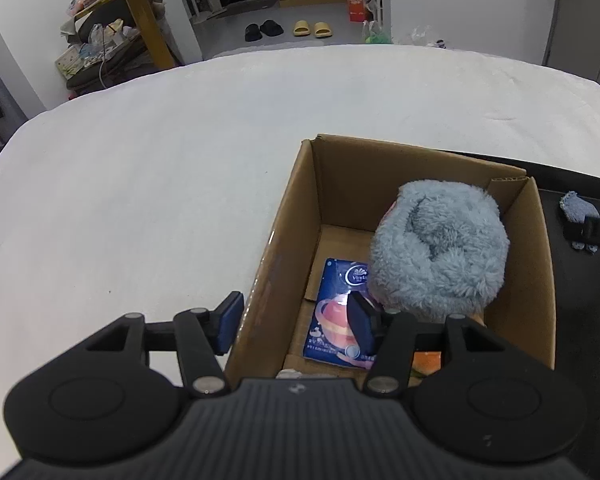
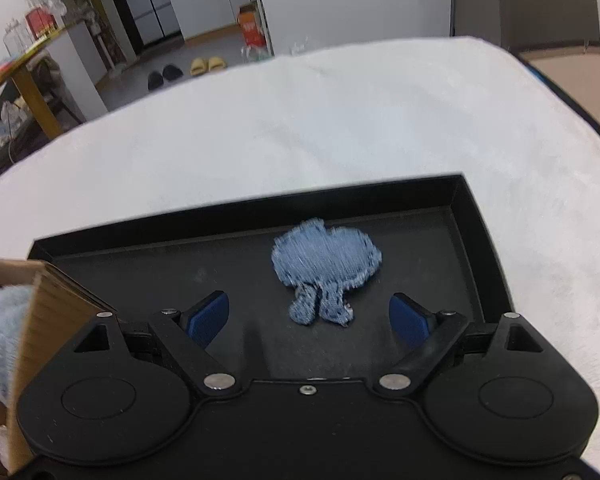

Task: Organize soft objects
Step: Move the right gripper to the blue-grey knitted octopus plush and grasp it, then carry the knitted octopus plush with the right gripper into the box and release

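Note:
A brown cardboard box (image 1: 296,208) stands on a white cloth-covered table. Inside lie a fluffy grey-blue plush (image 1: 436,248), a blue tissue pack (image 1: 340,312) and something orange (image 1: 428,362). My left gripper (image 1: 296,320) is open and straddles the box's left wall, one finger inside over the tissue pack. My right gripper (image 2: 310,318) is open and empty just above a black tray (image 2: 480,216), with a small blue denim patch (image 2: 324,264) lying in the tray between and ahead of the fingers. The tray (image 1: 580,300) also shows to the right of the box in the left wrist view.
The box corner (image 2: 40,304) with the plush (image 2: 2,328) sits at the tray's left. Beyond the table are slippers (image 1: 288,29), a cluttered yellow-legged table (image 1: 140,12) and an orange carton (image 1: 356,0). White tabletop (image 1: 140,160) stretches left and behind.

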Demonstrator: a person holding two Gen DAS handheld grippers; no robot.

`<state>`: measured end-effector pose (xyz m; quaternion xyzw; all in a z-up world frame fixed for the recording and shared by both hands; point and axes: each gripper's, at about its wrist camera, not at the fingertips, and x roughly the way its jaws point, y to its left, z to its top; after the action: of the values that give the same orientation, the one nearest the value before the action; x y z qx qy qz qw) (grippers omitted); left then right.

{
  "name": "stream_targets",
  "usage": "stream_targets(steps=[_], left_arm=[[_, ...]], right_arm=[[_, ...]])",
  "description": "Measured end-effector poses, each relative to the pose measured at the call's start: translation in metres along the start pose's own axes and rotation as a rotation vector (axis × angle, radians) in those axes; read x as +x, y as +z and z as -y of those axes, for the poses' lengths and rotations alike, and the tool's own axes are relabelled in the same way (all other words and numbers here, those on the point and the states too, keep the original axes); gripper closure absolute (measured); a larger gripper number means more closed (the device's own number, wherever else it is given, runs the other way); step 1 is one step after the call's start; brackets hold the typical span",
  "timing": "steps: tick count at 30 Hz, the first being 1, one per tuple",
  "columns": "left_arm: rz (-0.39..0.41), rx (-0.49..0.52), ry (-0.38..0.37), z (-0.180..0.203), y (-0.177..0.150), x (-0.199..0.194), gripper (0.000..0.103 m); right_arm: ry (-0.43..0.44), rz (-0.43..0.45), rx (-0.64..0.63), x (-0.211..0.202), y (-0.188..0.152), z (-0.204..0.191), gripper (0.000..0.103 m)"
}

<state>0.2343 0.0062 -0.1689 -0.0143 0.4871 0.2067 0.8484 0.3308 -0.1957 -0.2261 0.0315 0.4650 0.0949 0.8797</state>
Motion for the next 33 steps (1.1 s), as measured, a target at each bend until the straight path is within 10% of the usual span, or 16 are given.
stream_targets(steps=[5,10,33], left_arm=[[-0.008,-0.003,0.010,0.001,0.001,0.002,0.047],[-0.010,-0.007,0.008,0.000,0.000,-0.001,0.047],[-0.005,-0.016,-0.041,-0.027,-0.019,-0.024,0.047]], right_arm=[[-0.019,-0.009,-0.027,0.009,-0.001,0.001,0.035],[-0.049,-0.003,-0.093,0.007,-0.002,-0.004,0.096],[0.113,0.104,-0.115,-0.080,0.013,-0.012,0.100]])
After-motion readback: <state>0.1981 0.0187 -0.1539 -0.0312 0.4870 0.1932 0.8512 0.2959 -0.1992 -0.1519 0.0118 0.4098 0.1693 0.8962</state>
